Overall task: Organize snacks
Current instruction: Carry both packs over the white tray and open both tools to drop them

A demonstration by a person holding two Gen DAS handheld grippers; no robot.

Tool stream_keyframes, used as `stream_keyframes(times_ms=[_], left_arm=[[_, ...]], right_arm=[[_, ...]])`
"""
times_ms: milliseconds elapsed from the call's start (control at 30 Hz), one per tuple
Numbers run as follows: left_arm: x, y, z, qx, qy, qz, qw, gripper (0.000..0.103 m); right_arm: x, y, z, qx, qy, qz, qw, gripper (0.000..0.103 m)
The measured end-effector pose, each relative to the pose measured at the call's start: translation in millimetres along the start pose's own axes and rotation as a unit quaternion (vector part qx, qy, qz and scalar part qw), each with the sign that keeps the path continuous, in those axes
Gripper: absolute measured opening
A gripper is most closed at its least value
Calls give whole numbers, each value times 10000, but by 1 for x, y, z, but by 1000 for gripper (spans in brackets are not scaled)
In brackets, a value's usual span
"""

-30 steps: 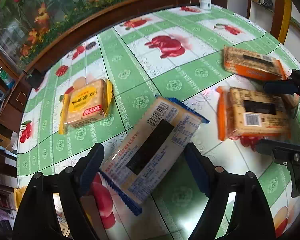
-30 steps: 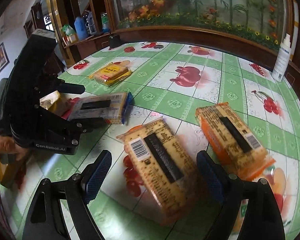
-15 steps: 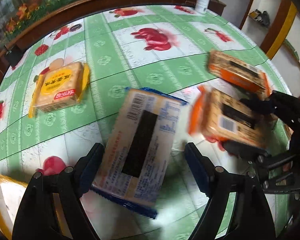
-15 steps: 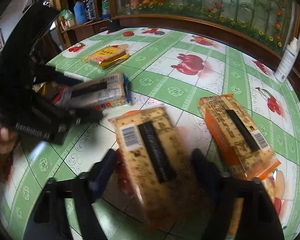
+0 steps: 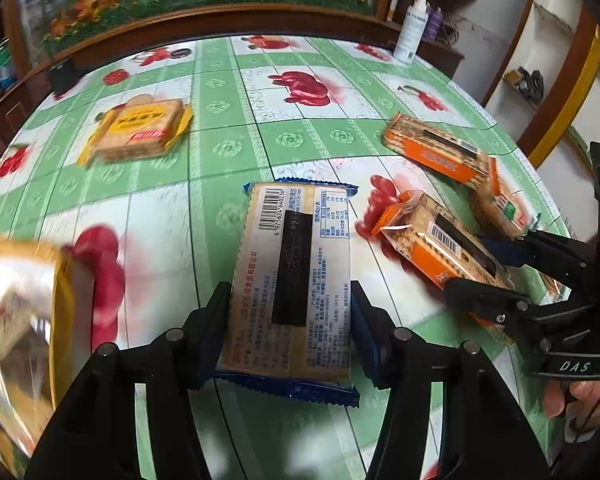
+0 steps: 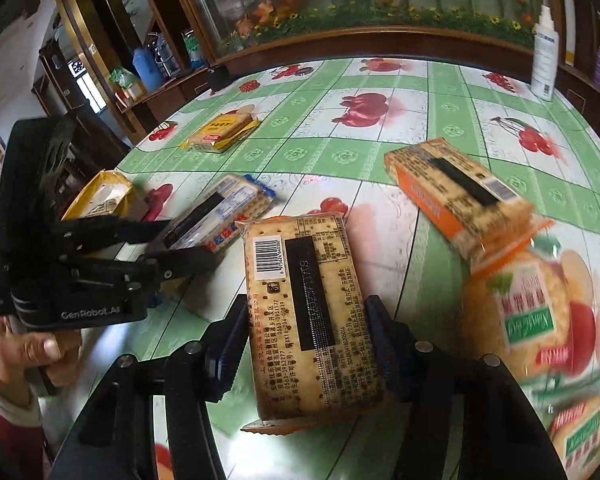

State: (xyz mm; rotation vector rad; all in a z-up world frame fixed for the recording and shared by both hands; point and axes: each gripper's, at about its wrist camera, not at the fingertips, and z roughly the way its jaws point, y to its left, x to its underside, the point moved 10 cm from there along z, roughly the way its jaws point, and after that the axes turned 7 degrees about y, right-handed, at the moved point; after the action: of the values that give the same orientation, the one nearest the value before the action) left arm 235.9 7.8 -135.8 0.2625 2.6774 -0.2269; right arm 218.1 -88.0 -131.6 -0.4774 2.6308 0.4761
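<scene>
A: Far left on the desk (image 5: 228,148)?

B: A blurred yellow-wrapped pack (image 5: 20,312) at the edge, and farther back a yellow biscuit pack (image 5: 138,130) lying flat, well apart from the rest.

A: The left gripper (image 5: 290,324)?

B: Closed on the blue-edged cracker pack (image 5: 294,276), 1 pad (image 5: 216,332) pressed on each long side, barcode face up.

A: And to its right?

B: The right gripper (image 6: 306,346) clamps the orange-edged cracker pack (image 6: 312,316) the same way, barcode up. I cannot tell whether either pack is clear of the desk.

A: Further right?

B: A 2nd orange cracker pack (image 6: 456,192) lies flat, its near end touching a blurred round-cracker pack (image 6: 528,316). A white spray bottle (image 6: 544,56) stands at the far edge.
</scene>
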Motion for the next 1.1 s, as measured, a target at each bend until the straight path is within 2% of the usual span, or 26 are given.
stream_keyframes(times_ms=[233,433,700,1100], left_arm=[[29,5,-33,-135,-418,-423,9981,55],[54,13,-69,-473,-770,-684,9936,55],[83,29,-106,-872,-1027,-1010,9857,55],[107,54,-139,-1336,-1353,-1359,9723,55]], right_arm=[[17,17,-20,-328,-191,122,9992,59],[27,37,-38,-654,-415,229,9967,59],[36,78,-61,-895,-733,-24,9933,58],[46,114,-69,-1293,-864,-78,9878,58]])
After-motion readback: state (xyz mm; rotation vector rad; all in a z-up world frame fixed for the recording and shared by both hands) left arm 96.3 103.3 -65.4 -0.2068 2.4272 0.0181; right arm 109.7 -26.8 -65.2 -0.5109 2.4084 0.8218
